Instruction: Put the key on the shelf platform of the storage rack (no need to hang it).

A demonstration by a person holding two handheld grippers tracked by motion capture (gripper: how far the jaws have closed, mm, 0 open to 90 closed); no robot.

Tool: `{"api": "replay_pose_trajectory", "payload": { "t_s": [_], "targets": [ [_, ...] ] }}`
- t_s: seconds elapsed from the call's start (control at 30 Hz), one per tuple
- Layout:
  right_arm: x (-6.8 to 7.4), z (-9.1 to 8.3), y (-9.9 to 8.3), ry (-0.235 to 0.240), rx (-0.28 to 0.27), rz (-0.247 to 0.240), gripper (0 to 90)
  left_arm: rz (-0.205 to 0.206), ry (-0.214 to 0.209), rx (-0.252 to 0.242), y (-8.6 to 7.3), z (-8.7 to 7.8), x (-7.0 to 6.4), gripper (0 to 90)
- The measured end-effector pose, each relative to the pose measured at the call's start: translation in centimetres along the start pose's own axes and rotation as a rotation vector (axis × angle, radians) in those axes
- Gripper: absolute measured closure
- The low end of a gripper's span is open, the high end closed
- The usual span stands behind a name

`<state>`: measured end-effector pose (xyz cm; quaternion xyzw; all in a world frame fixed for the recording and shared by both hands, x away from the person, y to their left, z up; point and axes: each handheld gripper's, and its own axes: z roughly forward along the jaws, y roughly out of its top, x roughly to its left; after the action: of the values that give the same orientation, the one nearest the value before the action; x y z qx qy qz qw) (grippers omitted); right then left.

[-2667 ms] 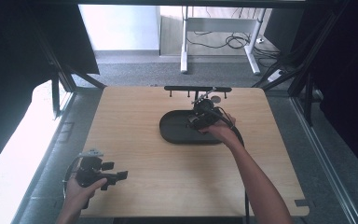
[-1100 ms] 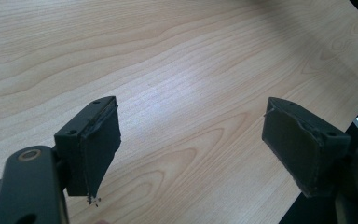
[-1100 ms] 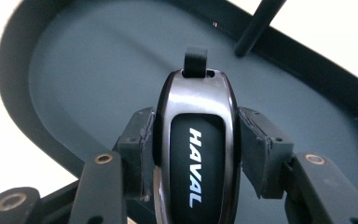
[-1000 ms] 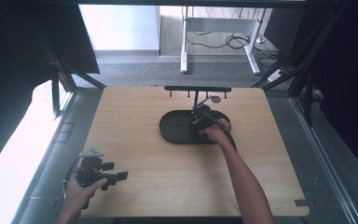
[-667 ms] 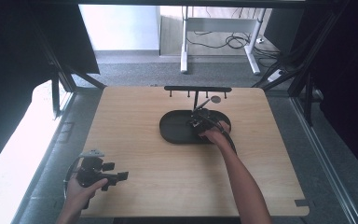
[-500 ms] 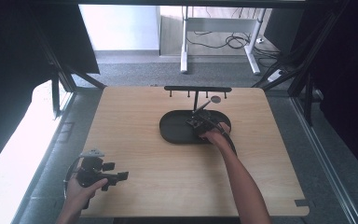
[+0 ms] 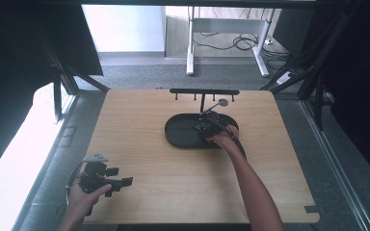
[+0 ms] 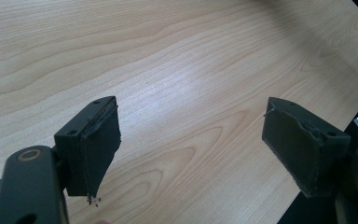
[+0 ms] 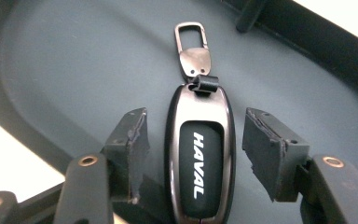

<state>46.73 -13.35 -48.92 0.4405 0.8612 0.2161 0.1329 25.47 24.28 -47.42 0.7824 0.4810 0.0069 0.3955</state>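
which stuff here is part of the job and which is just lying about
In the job:
- key fob, lying in the tray between the open jaws
- right gripper
- black oval tray

Just about:
- hook rack behind the tray
- left gripper, open over bare table

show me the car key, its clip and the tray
car key (image 9: 200,168), right gripper view, on the dark panel with the lettering
clip (image 9: 190,33), right gripper view, on the metal loop
tray (image 7: 178,132), high view, on its bare floor at the left
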Motion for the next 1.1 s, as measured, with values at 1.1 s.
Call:
{"api": "replay_pose_trajectory", "payload": {
  "t_s": [1.1],
  "targets": [
    [3.5,-7.6,-8.6,0.129,-0.174,-0.101,38.9,0.003,0.005,0.004,0.1,0.2,-0.4,19.5]
  ]
}}
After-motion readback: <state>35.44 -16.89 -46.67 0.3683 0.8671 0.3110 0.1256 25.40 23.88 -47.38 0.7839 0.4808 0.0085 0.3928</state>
